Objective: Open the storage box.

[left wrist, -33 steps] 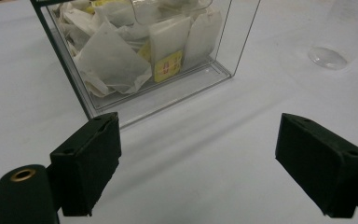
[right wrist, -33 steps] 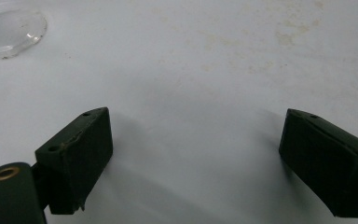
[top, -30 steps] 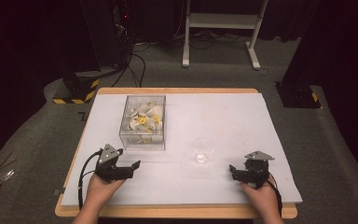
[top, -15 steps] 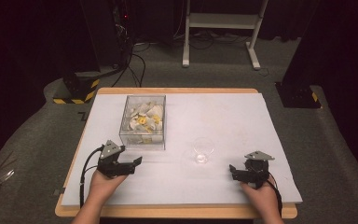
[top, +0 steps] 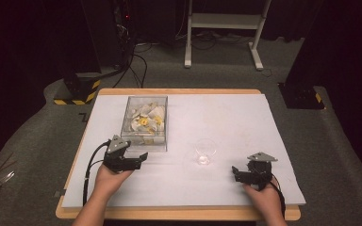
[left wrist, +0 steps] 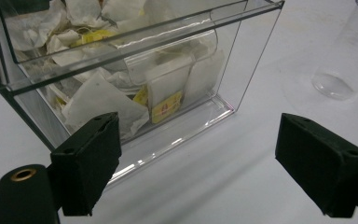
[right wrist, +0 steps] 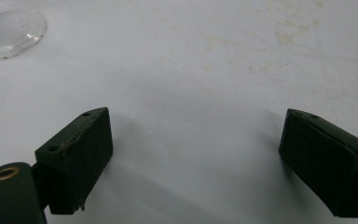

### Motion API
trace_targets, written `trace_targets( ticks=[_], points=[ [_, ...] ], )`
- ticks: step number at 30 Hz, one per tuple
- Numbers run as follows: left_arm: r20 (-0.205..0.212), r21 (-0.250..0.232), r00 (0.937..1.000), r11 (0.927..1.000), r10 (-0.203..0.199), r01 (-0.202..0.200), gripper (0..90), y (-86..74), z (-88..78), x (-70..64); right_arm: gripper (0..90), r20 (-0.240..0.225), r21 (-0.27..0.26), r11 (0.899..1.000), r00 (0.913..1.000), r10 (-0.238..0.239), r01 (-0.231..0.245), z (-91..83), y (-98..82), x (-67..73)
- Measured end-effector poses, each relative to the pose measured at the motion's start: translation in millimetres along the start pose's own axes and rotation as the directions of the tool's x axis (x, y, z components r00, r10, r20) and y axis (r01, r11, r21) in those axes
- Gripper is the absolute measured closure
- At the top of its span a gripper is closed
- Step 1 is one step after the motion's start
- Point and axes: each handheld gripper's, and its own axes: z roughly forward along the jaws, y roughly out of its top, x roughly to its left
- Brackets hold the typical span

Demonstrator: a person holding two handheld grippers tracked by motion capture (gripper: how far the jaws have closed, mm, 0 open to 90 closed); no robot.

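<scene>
We note a grey carpet [top: 37, 141], dark surrounds, a white stand [top: 221, 28] behind, cables [top: 136, 61] on the floor, hazard-striped bases [top: 78, 92], and a white-topped counter [top: 245, 117] with wooden edge.

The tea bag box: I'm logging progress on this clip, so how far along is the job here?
Barely begun. Done: nothing visible; the clear cup looks empty and the tea bags all lie inside the clear box. In hand: the left gripper, jaws wide open, sits just in front of the box, holding nothing. The right gripper rests open on the white sheet. Left: probably reaching in, gripping a bag and carrying it to the cup.
</scene>
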Motion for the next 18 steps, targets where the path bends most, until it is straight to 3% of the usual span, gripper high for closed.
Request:
trace_targets(
  ticks=[18],
  points=[
    [0.006,-0.015,1.0,0.9999,-0.004,0.004,14.7,9.8,15.3,1.6,9.4,0.0,0.0,1.0,1.0,0.001,-0.001,0.1,0.0,0.0]
  ],
)
